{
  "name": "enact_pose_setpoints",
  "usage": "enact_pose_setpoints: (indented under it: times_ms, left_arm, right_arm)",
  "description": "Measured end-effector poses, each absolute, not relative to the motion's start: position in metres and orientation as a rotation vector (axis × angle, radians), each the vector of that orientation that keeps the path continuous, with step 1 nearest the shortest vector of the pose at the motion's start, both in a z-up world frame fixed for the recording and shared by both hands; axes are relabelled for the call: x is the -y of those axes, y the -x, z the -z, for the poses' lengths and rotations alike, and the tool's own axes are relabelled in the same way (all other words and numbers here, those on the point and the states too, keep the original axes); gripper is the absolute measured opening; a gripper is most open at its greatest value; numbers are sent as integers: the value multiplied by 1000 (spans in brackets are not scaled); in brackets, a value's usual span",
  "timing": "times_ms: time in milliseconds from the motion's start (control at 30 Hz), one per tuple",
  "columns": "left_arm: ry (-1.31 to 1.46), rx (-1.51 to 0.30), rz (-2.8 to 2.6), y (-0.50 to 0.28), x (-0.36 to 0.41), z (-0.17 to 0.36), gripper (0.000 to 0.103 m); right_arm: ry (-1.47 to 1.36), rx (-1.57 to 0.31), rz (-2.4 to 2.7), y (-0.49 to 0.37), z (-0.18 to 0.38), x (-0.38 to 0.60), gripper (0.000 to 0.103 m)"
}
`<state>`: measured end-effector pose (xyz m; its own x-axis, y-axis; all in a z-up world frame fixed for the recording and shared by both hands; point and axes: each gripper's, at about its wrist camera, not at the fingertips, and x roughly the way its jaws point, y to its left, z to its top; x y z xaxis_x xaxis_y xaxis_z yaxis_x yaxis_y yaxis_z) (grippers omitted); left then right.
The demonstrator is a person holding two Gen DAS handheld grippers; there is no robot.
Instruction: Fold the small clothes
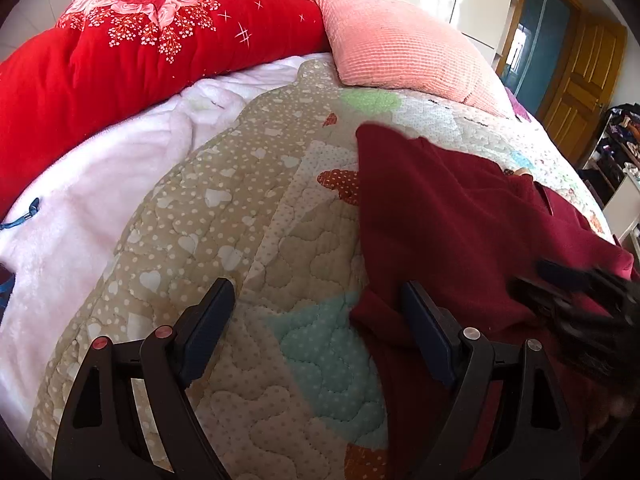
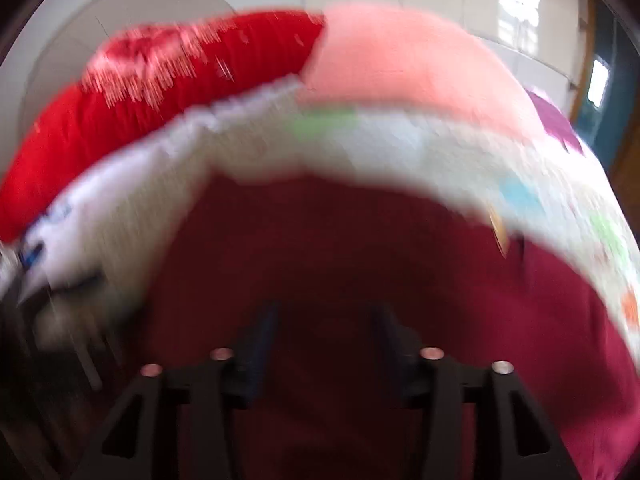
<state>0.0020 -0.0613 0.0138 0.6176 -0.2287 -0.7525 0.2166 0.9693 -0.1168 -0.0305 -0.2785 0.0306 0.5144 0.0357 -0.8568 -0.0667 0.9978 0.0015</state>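
Dark red fleece, the small garment [image 1: 460,216] lies spread on the patchwork quilt [image 1: 248,216] of the bed, toward its right side, well below the pink pillow [image 1: 400,48] and the bright red flowered duvet [image 1: 140,48]. The left gripper [image 1: 316,336] hangs with its fingers wide apart and empty, one pad over bare quilt, the other at the garment's left edge. The right gripper [image 2: 326,344] is blurred, its fingers parted above the fleece; whether cloth is pinched I cannot tell.

Motion blur smears the maroon garment [image 2: 360,240].
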Motion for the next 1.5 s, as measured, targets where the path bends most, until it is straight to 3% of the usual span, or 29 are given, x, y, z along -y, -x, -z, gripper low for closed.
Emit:
enact_pose_setpoints:
  times_ms: [167,300,567,667,767,833,867,933,1000,1200,1367,1500]
  left_arm:
    - [21,-863,255,-2,60,-14,86]
    - [15,-862,251,-2,61,-14,86]
    - [12,-863,251,-2,62,-14,86]
    - [18,-865,254,-3,61,-13,86]
    - [12,-866,257,-3,63,-13,87]
    - [5,-864,256,-3,64,-13,87]
    - [6,-864,256,-2,64,-13,87]
    - [12,-866,258,-2,63,-13,87]
    - [10,-865,257,-2,63,-13,87]
    - [4,-857,253,-1,64,-14,87]
    - [9,-860,257,-2,64,-13,87]
    - [11,-859,258,-2,64,-13,87]
  right_arm:
    - [-150,-946,-36,92,-72,331,51]
    - [-397,-859,85,150,-97,397,72]
    - [-788,-806,170,129,-63,472,71]
    - [-657,-865,148,99,-65,464,8]
    - [-402,-793,198,106,-90,444,8]
    - [-201,-847,301,108,-83,436,11]
    - [-145,-901,333,110,-75,438,17]
    - [-164,-1010,364,119,-61,446,19]
    - [-207,-983,377,137,-69,451,25]
    - [-186,-861,304,147,-99,435,27]
    - [-214,-1018,289,99,-49,433,27]
    - [-215,-997,268,106,-60,432,31]
